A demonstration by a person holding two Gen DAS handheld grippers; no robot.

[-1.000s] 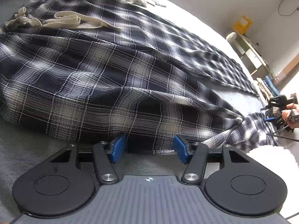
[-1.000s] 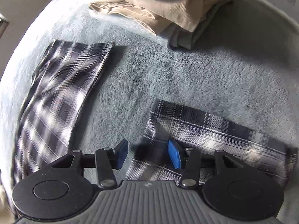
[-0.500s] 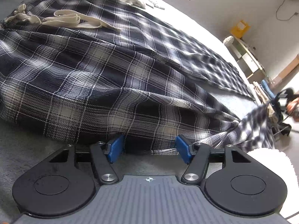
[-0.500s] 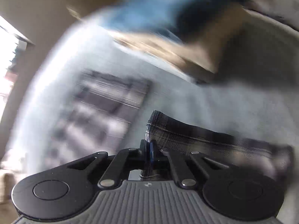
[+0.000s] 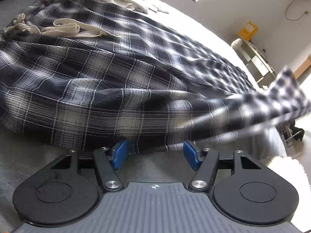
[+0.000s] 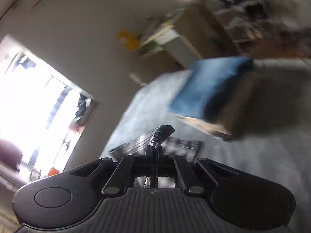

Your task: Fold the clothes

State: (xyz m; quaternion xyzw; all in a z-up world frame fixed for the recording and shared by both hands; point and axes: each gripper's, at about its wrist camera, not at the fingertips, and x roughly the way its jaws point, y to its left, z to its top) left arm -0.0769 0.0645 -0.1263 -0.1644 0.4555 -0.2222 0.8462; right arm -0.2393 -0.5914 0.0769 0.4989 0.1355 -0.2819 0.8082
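Right claw [image 6: 155,155] is clamped on plaid trousers' [image 5: 108,81] hem, left claw [image 5: 155,154] gapes empty; folding barely begun, folded stack [image 6: 211,91] waiting upper right.

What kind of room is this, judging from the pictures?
Probably a bedroom at home: plaid trousers lie spread on a wide grey bed, folded clothes are stacked on it, and a window lights the plain wall.
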